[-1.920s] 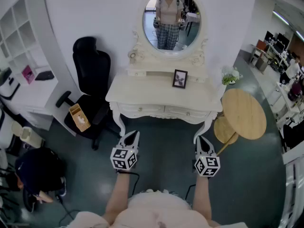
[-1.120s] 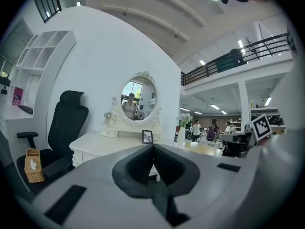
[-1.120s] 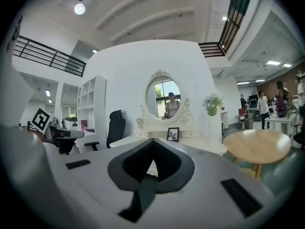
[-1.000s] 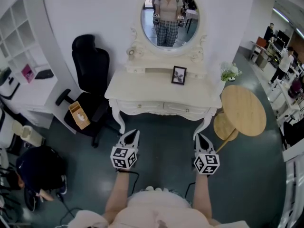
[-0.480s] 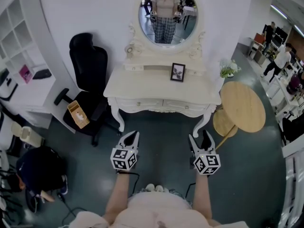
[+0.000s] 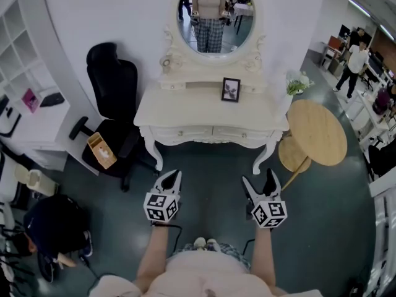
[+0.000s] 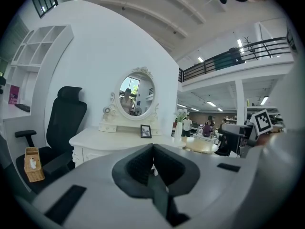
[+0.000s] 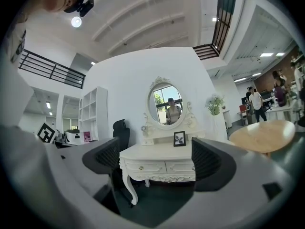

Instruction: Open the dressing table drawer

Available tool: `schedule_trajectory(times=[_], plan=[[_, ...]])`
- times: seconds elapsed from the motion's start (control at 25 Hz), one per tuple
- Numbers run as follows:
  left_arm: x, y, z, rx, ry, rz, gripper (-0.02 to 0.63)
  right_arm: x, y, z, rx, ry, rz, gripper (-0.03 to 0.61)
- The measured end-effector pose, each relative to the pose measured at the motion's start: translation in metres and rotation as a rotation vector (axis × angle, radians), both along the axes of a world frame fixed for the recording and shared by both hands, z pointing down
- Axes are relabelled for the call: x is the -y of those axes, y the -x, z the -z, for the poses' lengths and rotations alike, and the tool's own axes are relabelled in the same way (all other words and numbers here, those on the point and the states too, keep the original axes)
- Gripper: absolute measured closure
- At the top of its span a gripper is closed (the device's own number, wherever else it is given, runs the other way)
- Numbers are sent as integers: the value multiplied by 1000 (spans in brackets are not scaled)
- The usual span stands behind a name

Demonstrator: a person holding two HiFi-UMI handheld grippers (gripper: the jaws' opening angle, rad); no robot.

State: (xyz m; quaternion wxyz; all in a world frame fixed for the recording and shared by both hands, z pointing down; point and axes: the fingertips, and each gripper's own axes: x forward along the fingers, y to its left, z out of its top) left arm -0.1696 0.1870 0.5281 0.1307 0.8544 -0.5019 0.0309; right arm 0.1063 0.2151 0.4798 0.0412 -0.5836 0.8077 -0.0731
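The white dressing table (image 6: 210, 113) stands against the wall ahead, with two shut drawers (image 6: 185, 133) side by side under its top. Both grippers hover over the floor a good way in front of it, touching nothing. My left gripper (image 6: 176, 174) is shut with nothing in it, and its dark pads meet in the left gripper view (image 7: 152, 149). My right gripper (image 6: 258, 177) has its jaws opening wide with nothing between them. Through that gap the right gripper view shows the drawers (image 8: 162, 166) with their small knobs.
A black office chair (image 6: 114, 98) with a wooden box (image 6: 102, 151) on its seat stands left of the table. A round wooden side table (image 6: 317, 140) stands to the right. An oval mirror (image 6: 213, 14), a photo frame (image 6: 230, 90) and flowers (image 6: 297, 84) sit on top.
The right gripper's jaws went from shut to wide open. The left gripper stayed shut and still. The dressing table sits slightly higher in the head view.
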Motion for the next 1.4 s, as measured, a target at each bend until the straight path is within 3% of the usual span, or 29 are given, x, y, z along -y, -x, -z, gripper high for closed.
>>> schedule_trajectory(times=[0.32,0.68,1.04,1.4], plan=[[20,-5,-6,3,4,-19,587,12,-3,-8,-16,20,-4,114],[79,-20,-6,14,-3,-42,586,70,-12,-13,-2,24,-8,114],[205,-31,-19,41,-14,-27,586,199,-29,-23,5,-3,-11,114],[344,-53,5,43,-34,17,586,346,-52,-3,0,-1,18,115]])
